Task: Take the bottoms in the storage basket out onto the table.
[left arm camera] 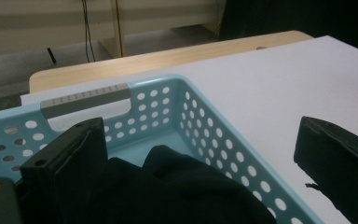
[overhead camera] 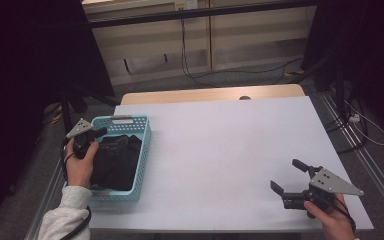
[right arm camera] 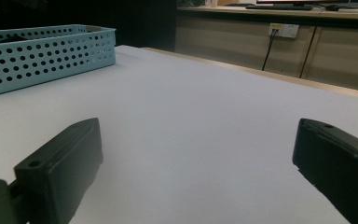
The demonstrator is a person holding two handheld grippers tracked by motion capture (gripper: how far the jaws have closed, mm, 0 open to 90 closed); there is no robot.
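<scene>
A light blue perforated basket [overhead camera: 116, 196] stands at the table's left edge, and a black garment [overhead camera: 115, 160] lies bunched inside it. My left gripper [overhead camera: 96, 136] hovers over the basket's left wall with its jaws open and nothing between them. In the left gripper view the basket's far wall [left arm camera: 158, 100] and the black garment [left arm camera: 182, 191] lie just ahead of the left gripper [left arm camera: 198, 135]. My right gripper [overhead camera: 286, 175] sits low at the table's front right, open and holding nothing. The right gripper [right arm camera: 198, 130] faces the bare tabletop, with the basket [right arm camera: 46, 56] far off.
The white tabletop [overhead camera: 230, 145] stretches wide between basket and right gripper, with a wooden strip [overhead camera: 210, 94] along its far edge. Cabinets and hanging cables [overhead camera: 185, 45] stand beyond. Dark stands flank the table, and floor rails [overhead camera: 365, 150] run on the right.
</scene>
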